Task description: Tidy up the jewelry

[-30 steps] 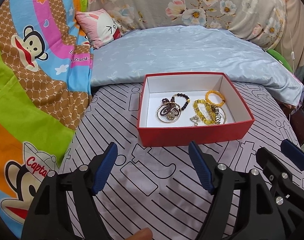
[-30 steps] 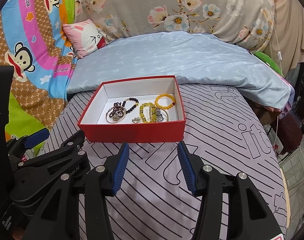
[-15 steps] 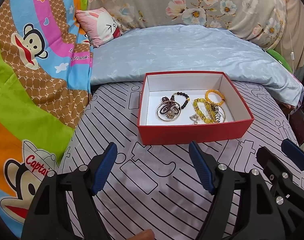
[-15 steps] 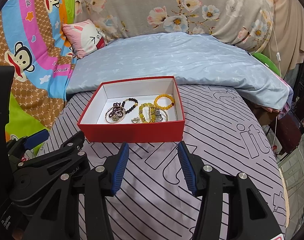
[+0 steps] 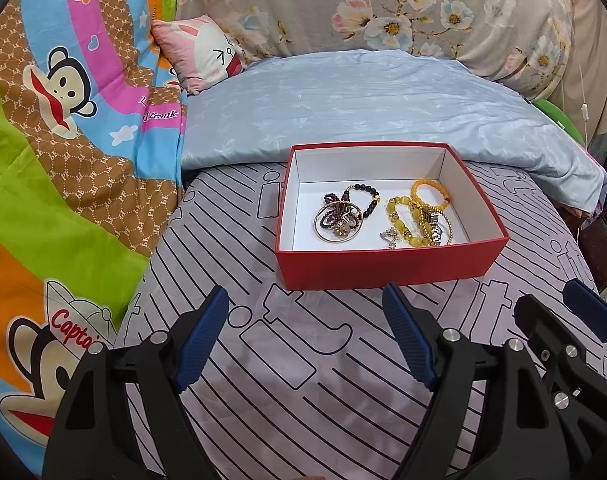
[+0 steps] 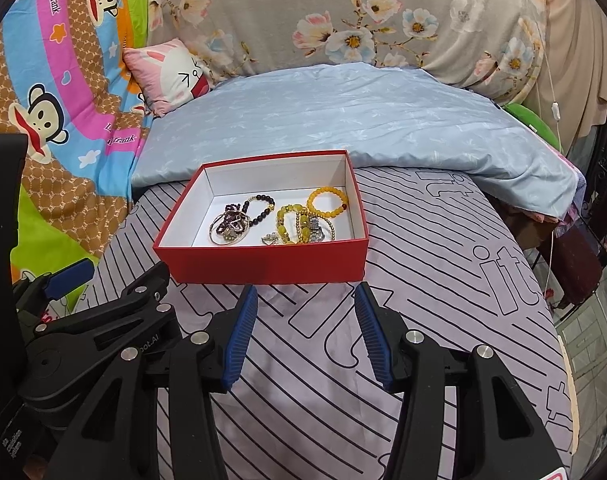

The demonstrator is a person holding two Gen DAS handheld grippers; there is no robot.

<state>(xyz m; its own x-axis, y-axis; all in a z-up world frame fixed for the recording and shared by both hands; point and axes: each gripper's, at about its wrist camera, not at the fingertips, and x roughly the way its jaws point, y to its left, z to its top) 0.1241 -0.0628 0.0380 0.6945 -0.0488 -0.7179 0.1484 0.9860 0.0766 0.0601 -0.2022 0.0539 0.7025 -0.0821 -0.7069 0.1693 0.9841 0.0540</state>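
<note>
On the bed's striped sheet [image 5: 303,360] sits a red box [image 5: 383,268], bracelets [image 5: 407,216] heaped inside. Just short of the box, left hand-held gripper [image 5: 309,336] and right hand-held gripper [image 6: 305,332] hover, fingers apart, empty.

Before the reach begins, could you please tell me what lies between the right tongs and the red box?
Only bare striped bedsheet lies between the right tongs and the red box, as the right wrist view shows.
</note>
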